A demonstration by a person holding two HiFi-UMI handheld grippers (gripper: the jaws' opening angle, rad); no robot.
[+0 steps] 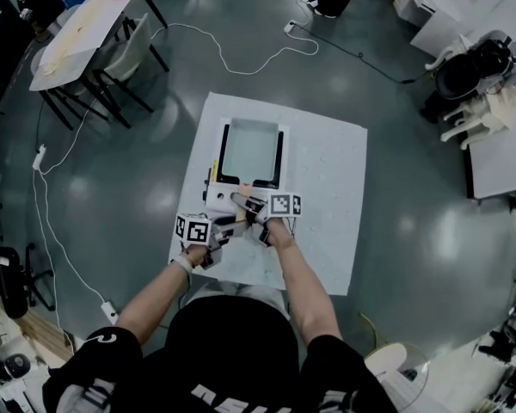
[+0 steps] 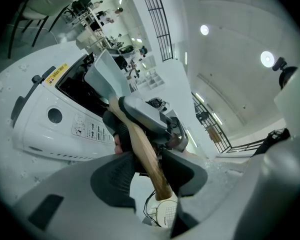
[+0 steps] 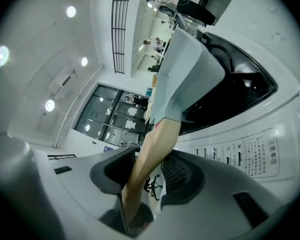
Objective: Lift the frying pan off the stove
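Overhead, the marker cubes and the person's hands covered most of the wooden handle [image 2: 145,149], so the grips could be read only from the gripper views. In the left gripper view, the left gripper [image 2: 152,169] had its ribbed pads clamped on the handle near its free end. Just ahead on the same shaft, the right gripper [image 3: 147,176] was likewise closed on the handle, whose lower end ran out of sight into that gripper's body.

The frying pan [image 1: 250,149] sat over the black top of the stove [image 1: 219,198]. Whether its base touched could not be told. Both gripper views showed only its outer walls, never its inside. Its long axis ran straight away from the person, with the handle pointing back toward them.

The pan was rectangular, matte and pale grey-blue, with straight walls. The handle was light, smooth, rounded wood. The stove's casing was white, with printed controls and a round knob, and it stood on a white table [image 1: 327,196].
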